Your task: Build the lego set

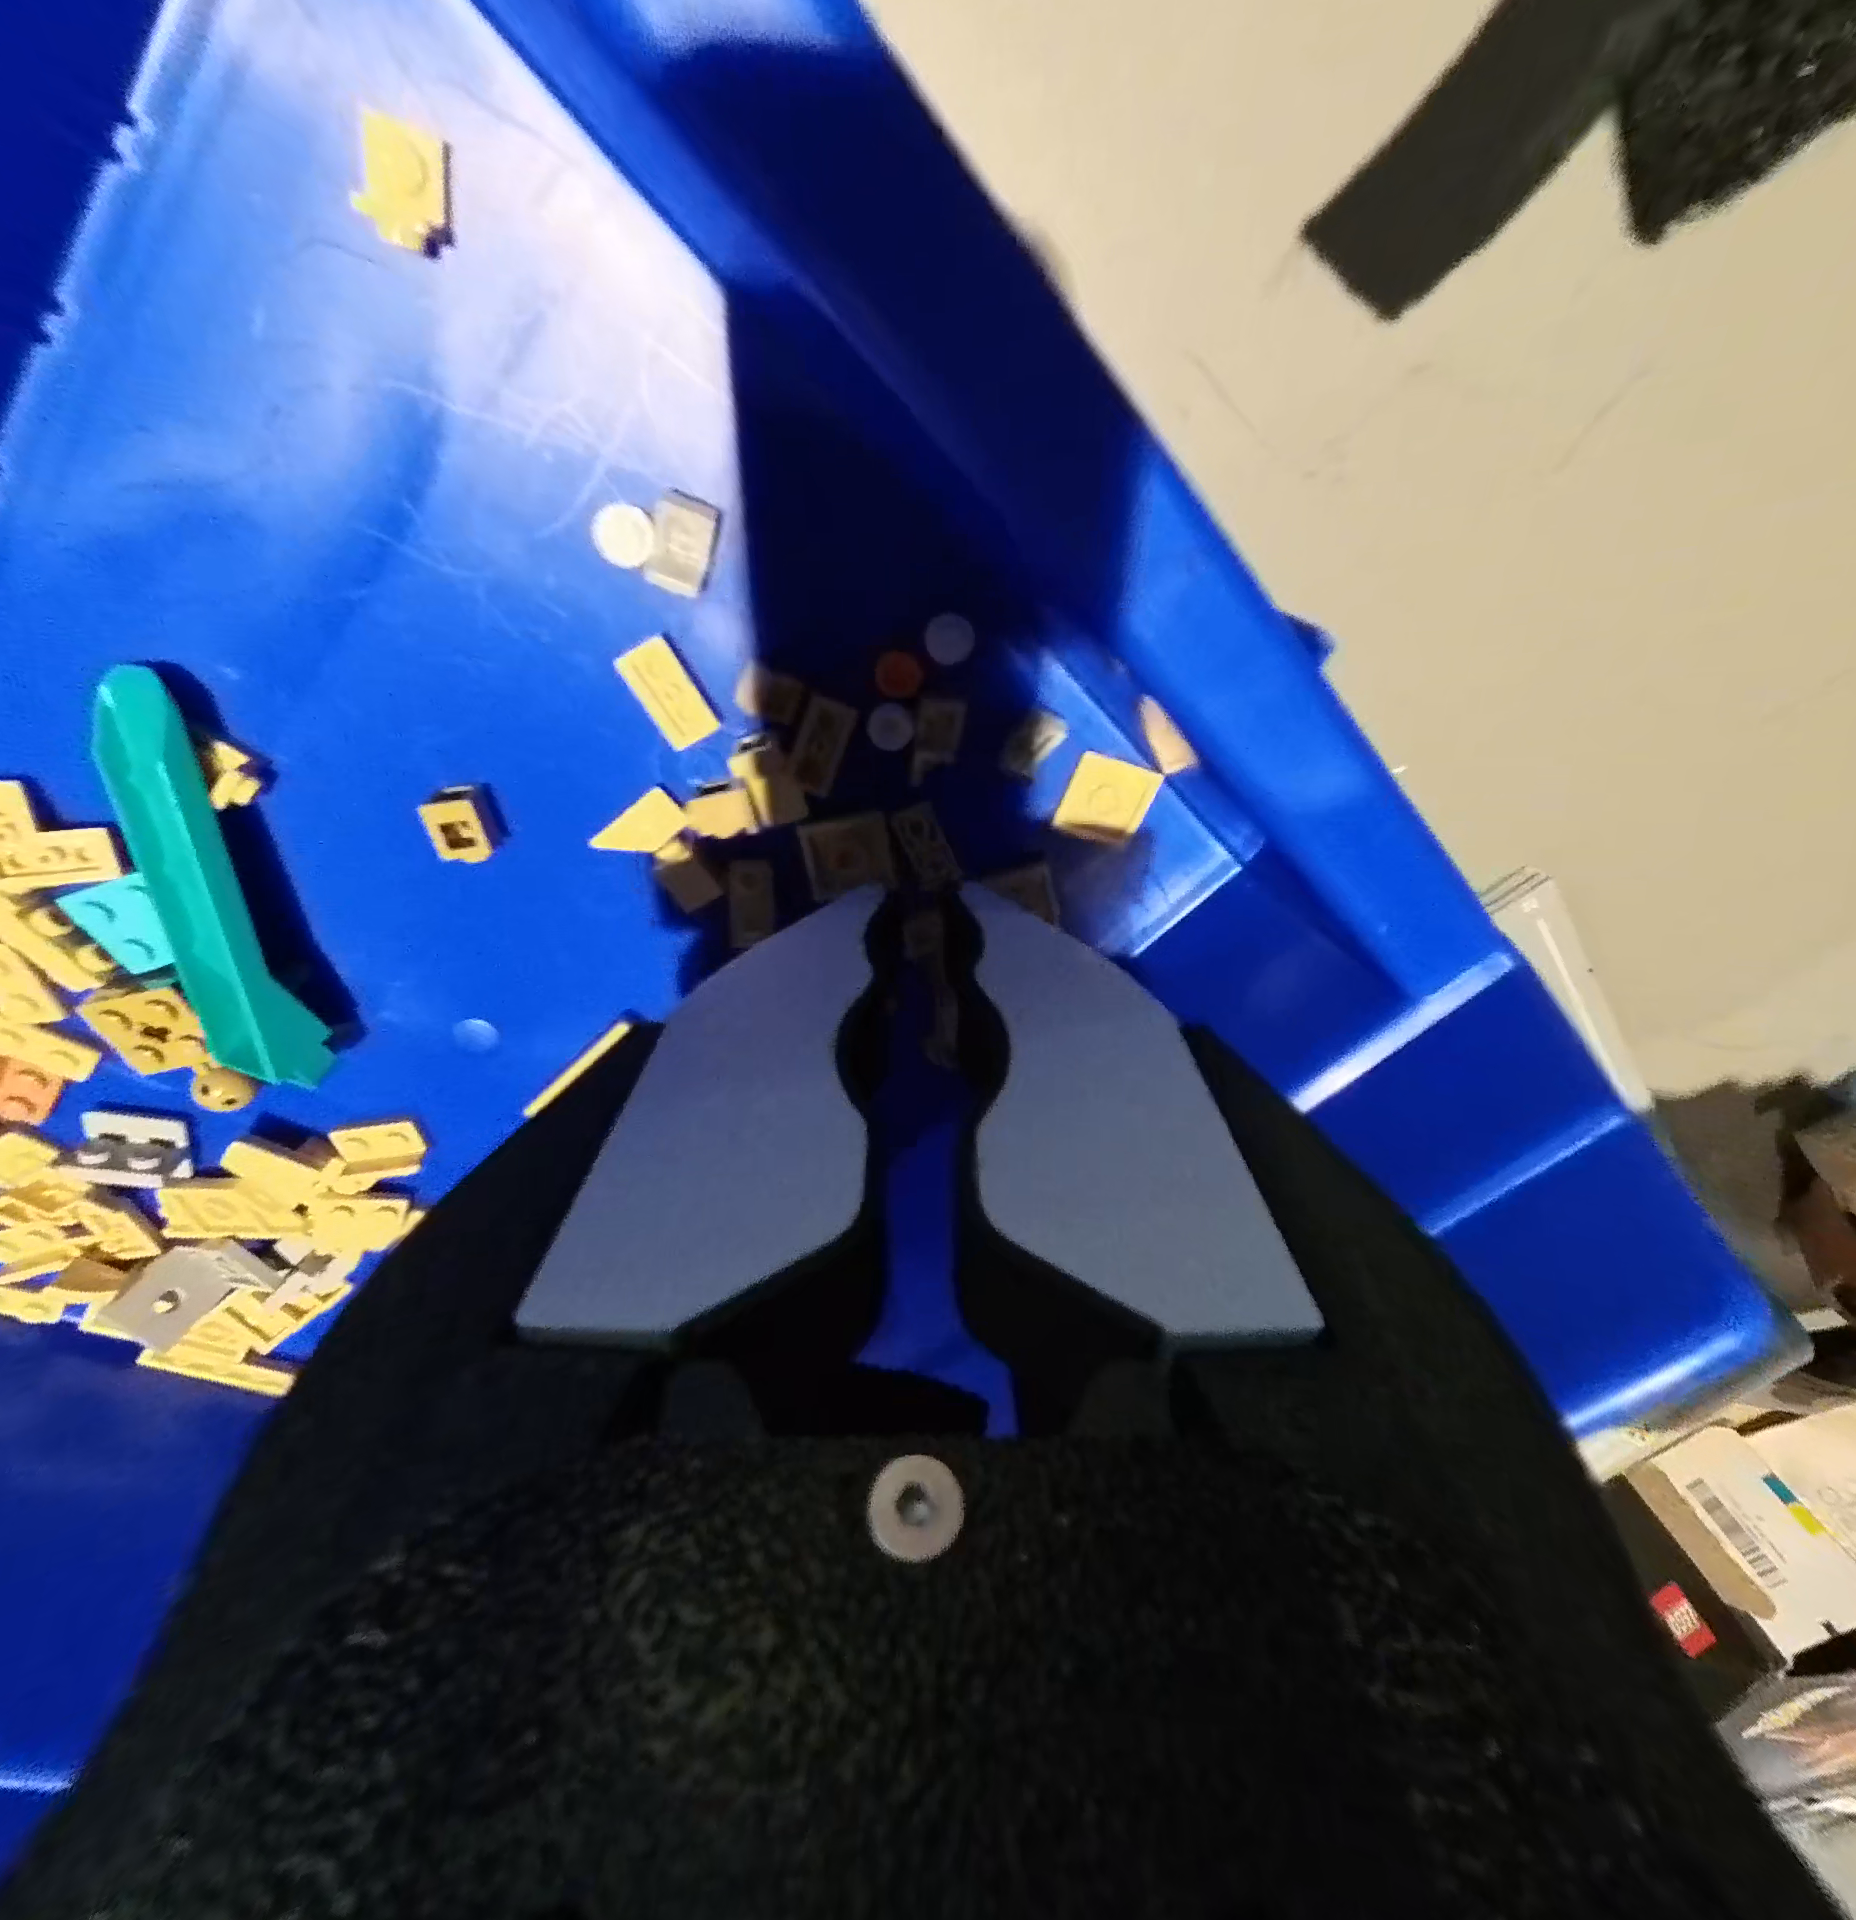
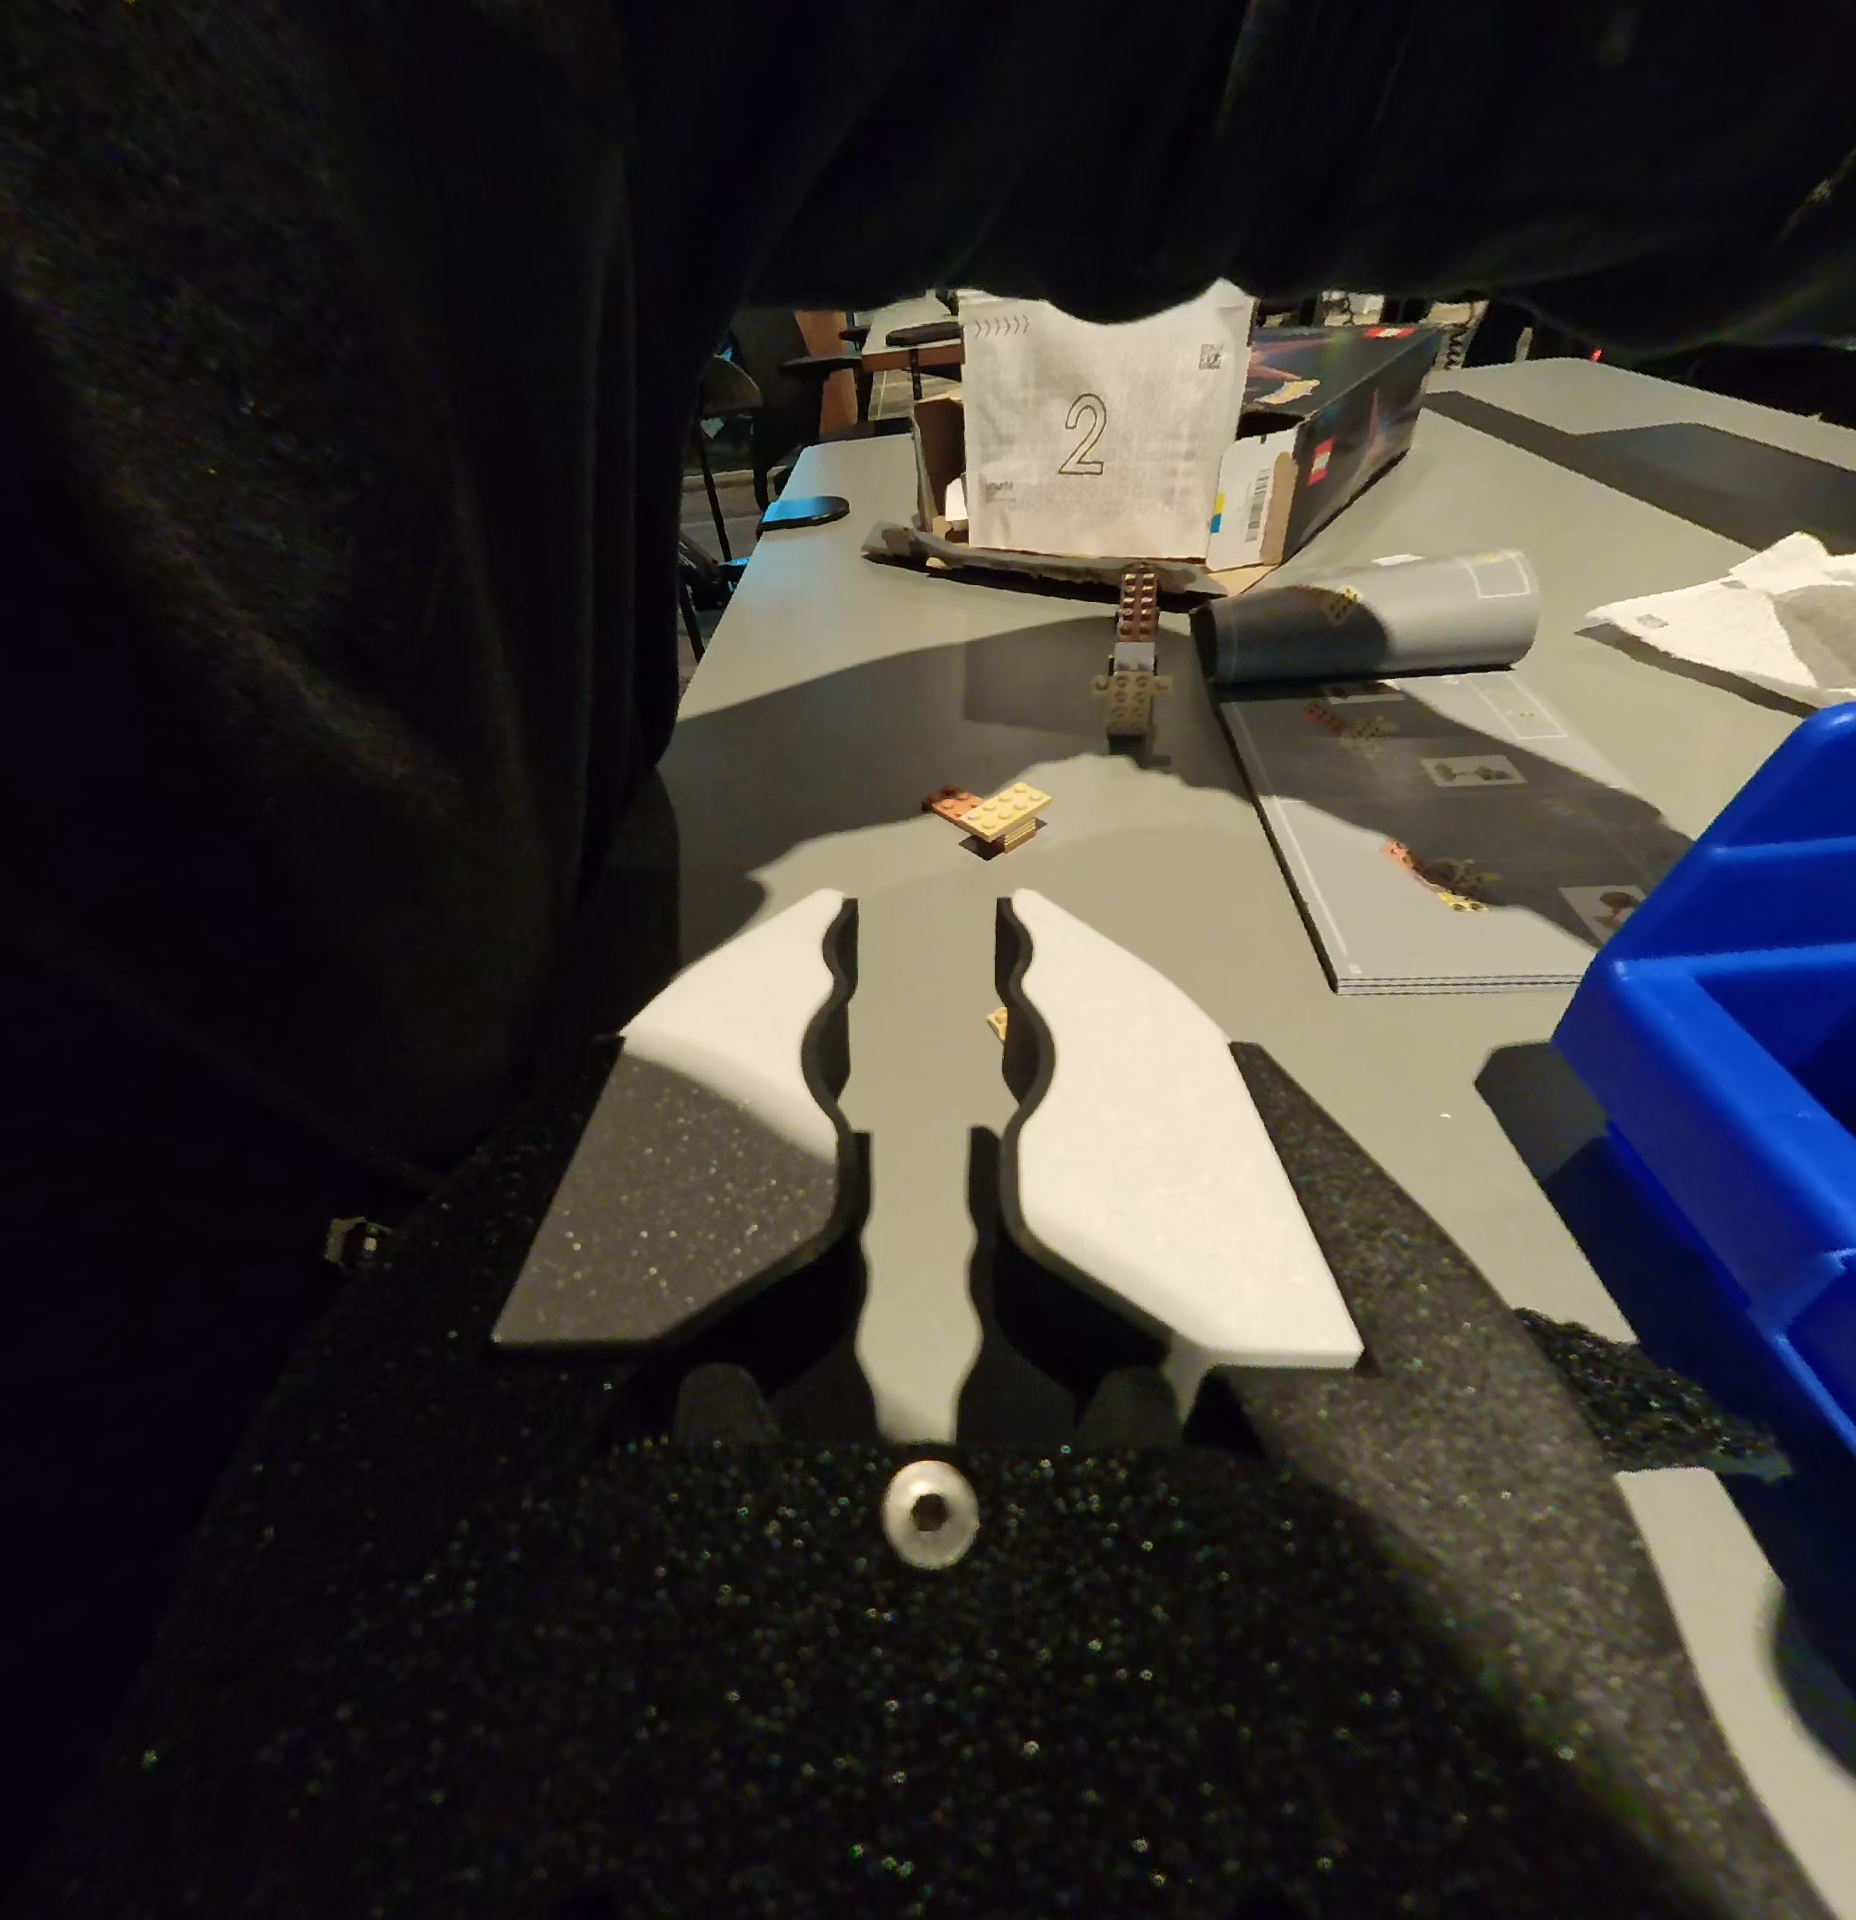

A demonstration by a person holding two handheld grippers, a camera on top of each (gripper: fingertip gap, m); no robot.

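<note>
In the left wrist view my left gripper (image 1: 924, 914) reaches into a blue bin (image 1: 384, 436), its tips at a shadowed cluster of small tan pieces (image 1: 841, 790) by the bin wall. Its jaws are nearly together on a small tan piece (image 1: 936, 997); the frame is blurred. In the right wrist view my right gripper (image 2: 926, 914) is open and empty, low over the grey table (image 2: 882, 707). A loose tan bit (image 2: 997, 1023) lies by its right finger. Ahead lie a tan-and-brown plate assembly (image 2: 991, 816) and a taller brown and grey assembly (image 2: 1132, 665).
A teal brick separator (image 1: 197, 883) and a pile of tan plates (image 1: 124, 1195) lie in the bin's left part. An open instruction booklet (image 2: 1423, 831), the blue bin (image 2: 1755, 1039), crumpled white paper (image 2: 1755, 613) and a box with a white bag (image 2: 1100, 436) are on the table. Dark clothing (image 2: 280, 623) fills the left and top. My right fingertips sit around 20 cm from my left ones. My left tips are about 25 cm from the tan-and-brown plate assembly (image 2: 991, 816), my right tips only 15 cm.
</note>
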